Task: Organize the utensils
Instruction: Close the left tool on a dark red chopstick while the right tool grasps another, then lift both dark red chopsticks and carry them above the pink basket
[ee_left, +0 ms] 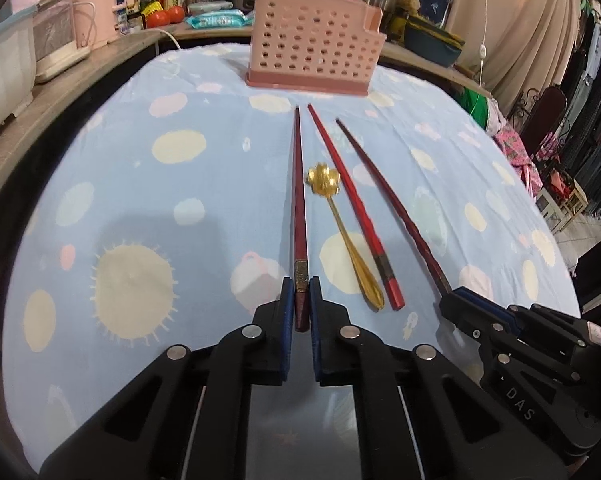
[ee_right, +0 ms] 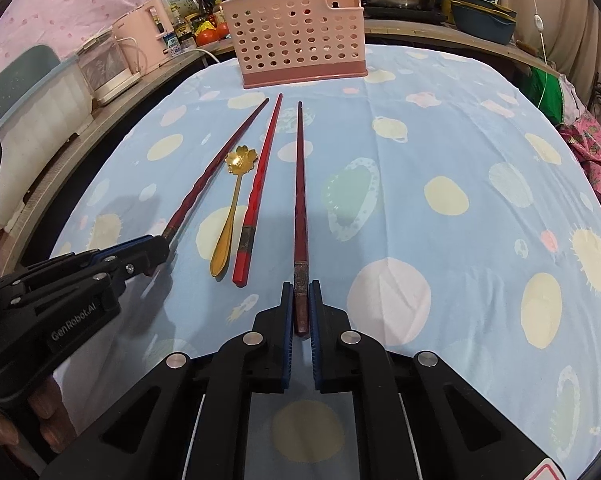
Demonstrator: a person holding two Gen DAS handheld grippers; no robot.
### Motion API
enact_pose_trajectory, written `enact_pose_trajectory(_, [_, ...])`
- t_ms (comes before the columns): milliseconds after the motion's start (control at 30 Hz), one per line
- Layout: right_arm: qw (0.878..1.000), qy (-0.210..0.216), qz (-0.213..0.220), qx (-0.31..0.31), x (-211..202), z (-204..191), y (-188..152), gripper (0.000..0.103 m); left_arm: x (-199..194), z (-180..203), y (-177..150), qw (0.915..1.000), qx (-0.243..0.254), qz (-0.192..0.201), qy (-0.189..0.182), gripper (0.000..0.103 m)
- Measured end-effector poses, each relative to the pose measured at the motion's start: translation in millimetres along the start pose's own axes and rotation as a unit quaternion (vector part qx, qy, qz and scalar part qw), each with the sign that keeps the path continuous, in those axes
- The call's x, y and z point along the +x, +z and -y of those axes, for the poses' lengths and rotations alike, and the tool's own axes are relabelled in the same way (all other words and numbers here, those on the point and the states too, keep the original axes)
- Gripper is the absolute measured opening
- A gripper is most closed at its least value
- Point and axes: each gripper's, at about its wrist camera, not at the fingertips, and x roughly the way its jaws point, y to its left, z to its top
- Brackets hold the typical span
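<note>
A pink perforated holder (ee_left: 314, 36) stands upright at the far end of the table's blue spotted cloth (ee_left: 140, 184), and everything else lines up in front of it. Three chopsticks lie on the cloth with their thin tips pointing toward the holder, just short of its base. The left gripper (ee_left: 301, 292) has its blue pads pressed tight on the thick end of the dark red chopstick (ee_left: 299, 200), the one farthest left of the holder's front. The right gripper (ee_right: 301, 292) is likewise clamped, its jaws nearly together, on the butt of the other dark chopstick (ee_right: 299, 184), which lies toward the holder's right side. Both chopsticks rest flat on the cloth. Between them, straight out from the holder, lies a brighter red chopstick (ee_left: 350, 204), and just beside it a gold spoon (ee_left: 340, 232) with a flower-shaped bowl, bowl end nearer the holder. Neither is touched.
</note>
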Motion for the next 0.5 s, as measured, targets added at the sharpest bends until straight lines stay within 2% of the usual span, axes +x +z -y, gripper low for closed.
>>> enact_pose_trajectory(267, [0.999,0.007,0.046,0.010,-35.7,2.9,16.7,0.007,-39.0,-4.3,22.7,0.9988,-0.012,0.048,0.000,0.007])
enact_pose_trajectory(500, [0.994,0.017,0.100,0.030,-75.1,11.7,44.6,0.007,-68.4,-6.5,47.5,0.9958,-0.009,0.091,0.009,0.007])
